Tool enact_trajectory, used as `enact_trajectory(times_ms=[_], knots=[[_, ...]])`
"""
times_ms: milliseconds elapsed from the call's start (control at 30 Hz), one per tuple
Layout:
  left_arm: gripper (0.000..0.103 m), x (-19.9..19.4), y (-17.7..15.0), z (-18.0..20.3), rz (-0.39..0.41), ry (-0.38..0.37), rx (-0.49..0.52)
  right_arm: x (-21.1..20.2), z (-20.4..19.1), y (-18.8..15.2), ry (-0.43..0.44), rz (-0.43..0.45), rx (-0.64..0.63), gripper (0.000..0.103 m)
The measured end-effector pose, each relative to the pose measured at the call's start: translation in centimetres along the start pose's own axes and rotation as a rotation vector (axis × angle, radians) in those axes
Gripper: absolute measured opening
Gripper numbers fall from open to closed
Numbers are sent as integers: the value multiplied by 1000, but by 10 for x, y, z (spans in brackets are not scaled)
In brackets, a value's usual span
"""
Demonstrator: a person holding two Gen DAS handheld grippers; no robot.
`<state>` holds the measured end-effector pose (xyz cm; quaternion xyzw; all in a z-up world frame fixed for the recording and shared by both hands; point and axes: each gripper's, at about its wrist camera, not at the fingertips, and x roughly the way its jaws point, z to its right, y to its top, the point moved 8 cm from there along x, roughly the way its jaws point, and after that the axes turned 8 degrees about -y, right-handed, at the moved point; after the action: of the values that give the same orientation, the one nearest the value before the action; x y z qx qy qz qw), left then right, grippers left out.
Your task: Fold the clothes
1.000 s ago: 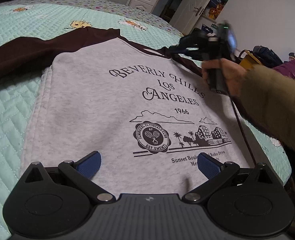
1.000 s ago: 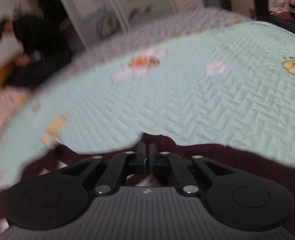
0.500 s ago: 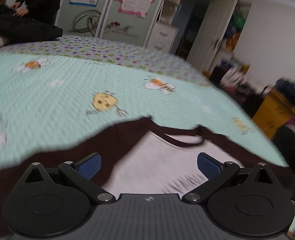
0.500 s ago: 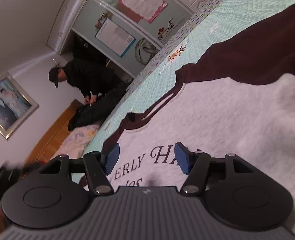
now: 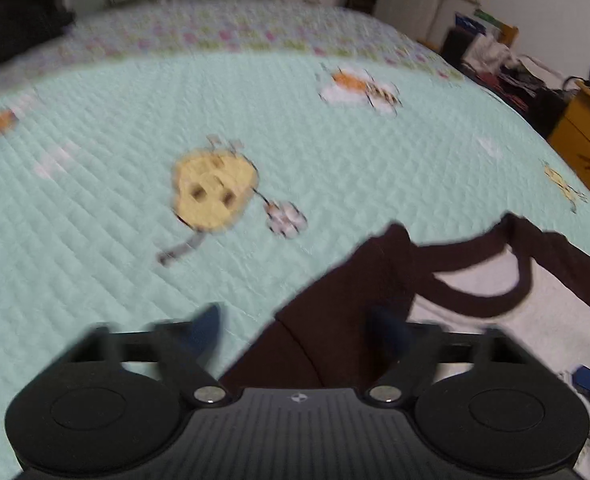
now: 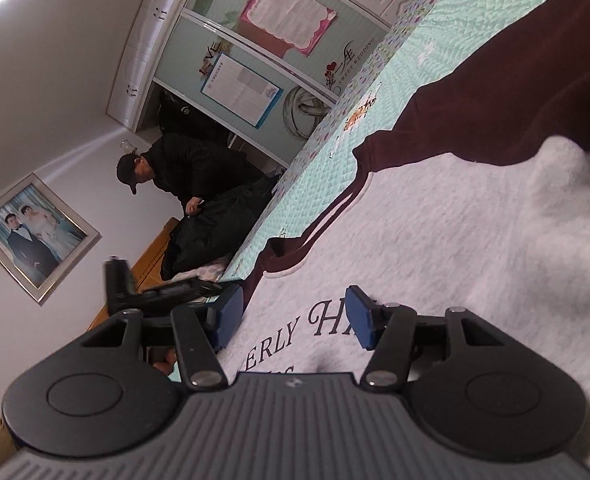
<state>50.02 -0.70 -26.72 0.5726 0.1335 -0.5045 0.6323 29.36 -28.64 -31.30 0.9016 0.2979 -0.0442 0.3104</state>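
A grey sweatshirt [image 6: 435, 240] with dark brown sleeves and black lettering lies flat on the mint quilted bed [image 5: 135, 200]. In the blurred left wrist view my left gripper [image 5: 297, 326] hovers at the brown shoulder [image 5: 335, 300] beside the collar [image 5: 479, 280]. Its jaws are closing; brown cloth lies between them, unpressed. My right gripper [image 6: 295, 314] lies rolled and low over the printed chest. Its jaws are closing a little with only the flat grey front showing in the gap. The left gripper's black body [image 6: 155, 294] shows left of it.
A person in dark clothes and a cap [image 6: 183, 168] bends over a dark garment beyond the bed's far side. Wardrobe doors with posters [image 6: 279, 40] stand behind. A yellow cabinet [image 5: 587, 140] and clutter sit off the bed's right edge.
My left gripper swept from the hem across the print to the shoulder by the collar, and its jaws narrowed. My right gripper opened, rolled over and sank to the grey front.
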Motion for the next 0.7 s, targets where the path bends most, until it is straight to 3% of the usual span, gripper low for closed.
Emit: enact_trajectory(times_ms=[33,133,233,400,467,533,567,667,700], knots=[[34,4,-1,-1,-12,-12,-3,0,0,0,1,0,0,58],[23,7,-1,0,-18,8,25,0,0,0,5,3,3,58],[18,3,-1,4,-9,59,57,-1,1,0,5,3,3,58],[16,3,5,13,27,216,151,-3,2,1,1,3,-1,57],[21,11,2,4,21,223,108,-4,3,1,-1,3,-1,56],[46,7,1,-13,70,236,-22,-4,5,1,-2,3,4,54],[51,1,2,-19,99,245,-80,-5,5,1,-4,3,7,53],[56,-31,6,-20,227,352,-138,-5,7,2,-11,2,9,51],[58,-49,8,-13,282,453,-99,-5,7,2,-13,2,8,50]])
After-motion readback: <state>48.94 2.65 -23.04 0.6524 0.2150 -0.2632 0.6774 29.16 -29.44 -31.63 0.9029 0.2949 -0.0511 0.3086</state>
